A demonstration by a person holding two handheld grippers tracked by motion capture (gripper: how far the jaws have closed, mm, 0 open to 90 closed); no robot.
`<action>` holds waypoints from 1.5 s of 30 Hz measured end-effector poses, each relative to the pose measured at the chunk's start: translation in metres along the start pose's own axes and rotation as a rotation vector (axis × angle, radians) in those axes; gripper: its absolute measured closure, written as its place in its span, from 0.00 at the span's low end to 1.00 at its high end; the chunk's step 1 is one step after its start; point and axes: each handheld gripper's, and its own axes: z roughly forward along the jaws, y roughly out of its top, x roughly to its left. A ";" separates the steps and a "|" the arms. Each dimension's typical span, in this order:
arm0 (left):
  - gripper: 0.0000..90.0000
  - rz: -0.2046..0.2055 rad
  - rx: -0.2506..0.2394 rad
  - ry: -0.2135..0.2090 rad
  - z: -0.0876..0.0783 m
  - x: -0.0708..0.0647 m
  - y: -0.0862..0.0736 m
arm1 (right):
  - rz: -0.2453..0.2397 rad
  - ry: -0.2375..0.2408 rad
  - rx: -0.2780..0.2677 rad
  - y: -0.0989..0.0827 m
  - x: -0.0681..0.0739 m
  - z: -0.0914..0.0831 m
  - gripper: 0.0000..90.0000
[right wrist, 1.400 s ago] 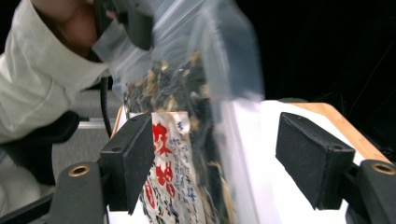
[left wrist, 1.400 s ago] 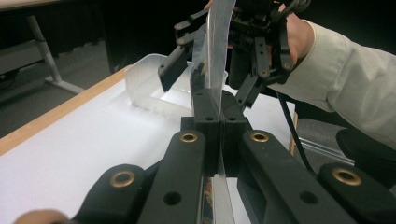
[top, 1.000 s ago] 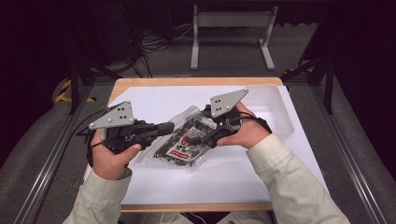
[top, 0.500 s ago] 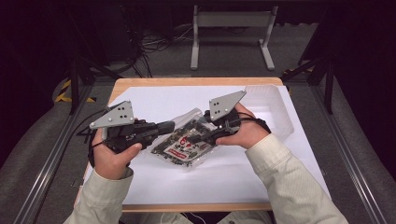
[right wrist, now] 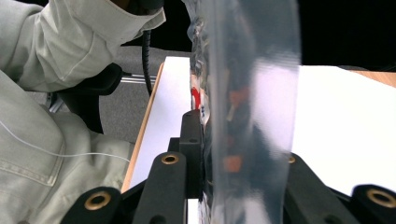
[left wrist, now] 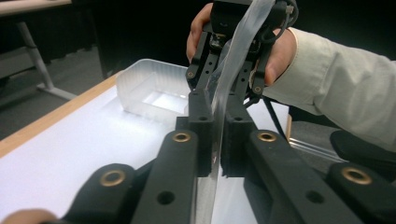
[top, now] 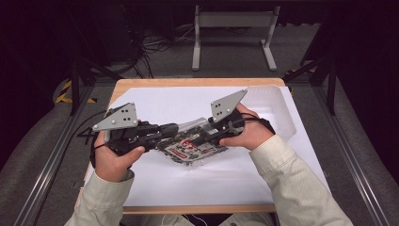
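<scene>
Your worktop [top: 141,84] is a pale wooden slab with a large white sheet [top: 226,174] over nearly all of it, leaving only thin strips of wood along the far and near edges. Around it the room is dark: grey carpeted floor, a tangle of black cables beyond the far edge, and a grey metal stand [top: 233,35] on two feet farther back. At the far right corner of the worktop sits a translucent plastic tray [top: 277,110], shallow, frosted, with rounded corners. Over the middle of the worktop you hold up a clear plastic bag [top: 190,146], glossy and crinkled, packed with small red, white and dark pieces that show through the film. Your left gripper [top: 173,130] has its black jaws pressed together on the bag's left edge; in the left gripper view the film runs as a thin bright strip between the pads. Your right gripper [top: 200,138] has just been closing, and its jaws now clamp the bag's right side, the film rising close before its camera and blurring what lies behind. The two grippers face each other, near together, with the bag stretched between them and lifted just off the white sheet.
</scene>
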 end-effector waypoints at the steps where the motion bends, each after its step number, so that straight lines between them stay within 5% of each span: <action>1: 0.89 0.002 0.004 0.009 0.000 -0.001 0.000 | 0.005 -0.002 -0.002 0.000 0.000 0.000 0.84; 3: 0.67 0.021 0.008 0.029 0.000 -0.005 0.002 | 0.004 -0.015 -0.002 0.000 0.000 -0.001 0.84; 4: 0.67 0.038 0.014 0.051 0.000 -0.006 0.002 | 0.009 -0.024 -0.005 0.000 0.000 -0.002 0.84; 9: 0.34 0.065 -0.010 0.115 -0.004 -0.009 0.003 | 0.032 -0.058 -0.040 -0.005 -0.004 -0.013 0.84; 15: 0.24 0.083 -0.039 0.163 -0.013 -0.002 0.000 | 0.049 -0.121 -0.104 -0.009 -0.006 -0.029 0.84; 24: 0.18 0.046 -0.060 0.244 -0.031 0.012 -0.006 | 0.070 -0.246 -0.190 -0.014 -0.009 -0.050 0.84; 33: 0.16 -0.013 -0.013 0.239 -0.025 0.029 -0.022 | 0.117 -0.419 -0.307 -0.024 -0.013 -0.078 0.84; 45: 0.16 -0.069 0.005 0.253 -0.018 0.045 -0.035 | 0.178 -0.554 -0.401 -0.051 -0.027 -0.114 0.84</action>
